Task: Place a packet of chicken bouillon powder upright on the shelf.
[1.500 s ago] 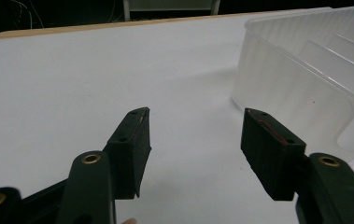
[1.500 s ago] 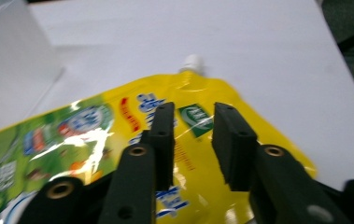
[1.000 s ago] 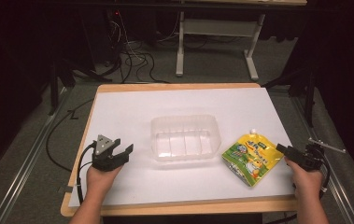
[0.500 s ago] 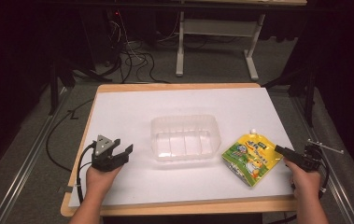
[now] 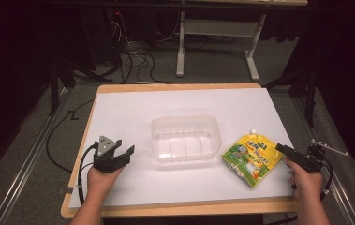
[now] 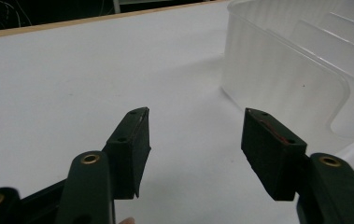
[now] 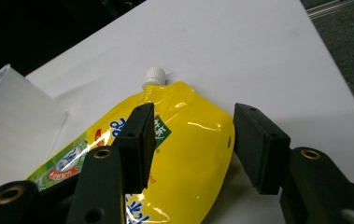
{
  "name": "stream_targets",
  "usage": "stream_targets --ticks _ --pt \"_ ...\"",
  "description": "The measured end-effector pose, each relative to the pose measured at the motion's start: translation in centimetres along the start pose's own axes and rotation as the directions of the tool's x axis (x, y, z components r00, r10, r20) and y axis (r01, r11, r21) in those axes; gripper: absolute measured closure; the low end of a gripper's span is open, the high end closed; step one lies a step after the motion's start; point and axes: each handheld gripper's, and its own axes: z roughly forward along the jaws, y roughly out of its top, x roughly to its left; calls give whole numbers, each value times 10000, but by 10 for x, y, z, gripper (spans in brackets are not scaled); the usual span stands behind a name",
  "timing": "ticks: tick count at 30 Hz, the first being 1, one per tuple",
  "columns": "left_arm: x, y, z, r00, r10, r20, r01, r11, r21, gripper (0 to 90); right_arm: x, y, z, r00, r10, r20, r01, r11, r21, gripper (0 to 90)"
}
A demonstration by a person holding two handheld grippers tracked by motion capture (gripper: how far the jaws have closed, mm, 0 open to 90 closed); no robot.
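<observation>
High view: a white table [image 5: 133,108] carried a clear plastic tub [image 5: 184,138] at centre and a yellow spouted drink pouch [image 5: 251,158] lying flat just to its right, apart from the tub wall.
Right gripper [image 7: 191,140]: its jaws had just been narrowing around the pouch's upper corner, one above the printed face and one past its edge; neither pad pressed the film yet, so nothing was grasped.
Left gripper [image 6: 195,140]: spread wide and empty, resting low on the table near the tub's left wall.
Change: compared with a second before, both hands were in the same places; only the right jaws' gap differed.
Meaning: judged as the start of a pinch on the pouch, probably ahead of a lift toward the tub.
Edges: the pouch's lower corner lay near the table's front right edge; its white cap [image 7: 155,75] pointed away from the hand.
Open room: bare table lay behind the tub and between tub and left gripper.
</observation>
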Motion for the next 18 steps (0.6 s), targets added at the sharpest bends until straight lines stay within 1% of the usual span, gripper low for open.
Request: stream_targets --ticks 1,2,3,6,7,8,9,13,14,15,17,18 --pt "0 0 0 10000 -2 3 2 10000 -8 426 2 0 1 10000 -15 -71 15 10000 57 517" --pt "0 0 0 10000 9 13 -9 10000 -29 426 4 0 3 9998 -139 -119 140 9999 96 520" --pt "0 0 -1 10000 33 14 -33 10000 -34 426 4 0 3 9998 -139 -119 140 9999 96 520" --pt "-1 0 0 10000 56 47 -56 10000 12 427 6 -2 7 9995 -295 -101 299 9990 336 519" --pt "-1 0 0 10000 62 61 -62 10000 17 427 7 -2 8 9998 -189 -110 194 9989 424 514" --pt "-2 0 0 10000 54 66 -54 10000 12 427 6 -3 9 9997 -238 -97 242 9987 450 510" --pt "-2 0 1 10000 47 84 -47 10000 -1 429 4 -3 11 9999 -144 -63 147 9985 523 501" --pt "-3 1 1 9998 144 120 -144 9999 12 429 2 -3 14 10000 -93 -19 94 9979 645 491" --pt "-3 0 1 9998 191 101 -192 9998 61 430 -1 -3 18 9999 -102 43 98 9965 827 487" --pt "-3 0 1 9998 176 92 -176 9998 67 429 -2 -3 21 10000 -12 13 11 9953 967 486" --pt "-2 0 1 9999 122 90 -123 9999 55 429 -3 -2 23 10000 65 -46 -60 9946 1034 490" --pt "-2 0 1 9999 97 85 -97 9999 50 429 -4 0 25 9995 222 -229 -194 9933 1142 514"
